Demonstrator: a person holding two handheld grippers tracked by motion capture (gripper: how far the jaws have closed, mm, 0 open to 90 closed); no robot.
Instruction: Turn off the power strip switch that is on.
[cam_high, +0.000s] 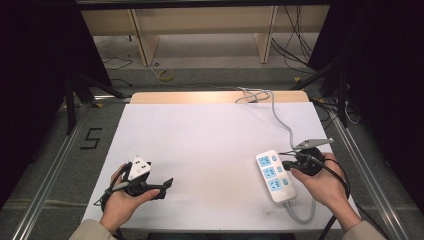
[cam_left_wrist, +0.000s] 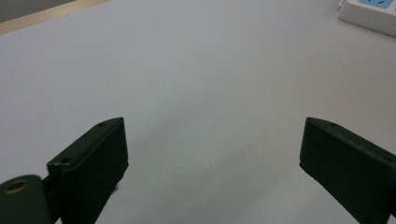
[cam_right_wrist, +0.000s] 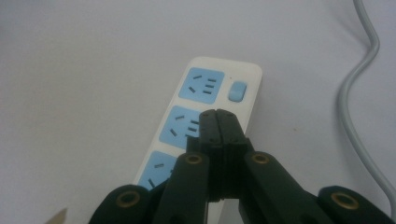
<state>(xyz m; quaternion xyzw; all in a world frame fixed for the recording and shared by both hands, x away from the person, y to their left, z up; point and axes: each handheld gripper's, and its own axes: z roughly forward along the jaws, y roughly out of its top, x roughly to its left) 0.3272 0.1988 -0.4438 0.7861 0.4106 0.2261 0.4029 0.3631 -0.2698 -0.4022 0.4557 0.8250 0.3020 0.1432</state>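
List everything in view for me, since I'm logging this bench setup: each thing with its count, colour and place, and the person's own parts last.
power strip: one, white with three blue sockets, right side of the table
cable: one, grey, from the strip up to the table's far edge
table: one, white top with a wooden far edge, centre
left gripper: one, black, jaws wide apart over bare table, near left
right gripper: one, black, jaws shut, tips over the strip's middle socket
hands: two, one on each gripper, bottom edge

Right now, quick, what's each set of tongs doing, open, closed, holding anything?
Left tongs: open wide, nothing between them, over the bare white table.
Right tongs: closed, holding nothing, tips over the middle of the power strip.
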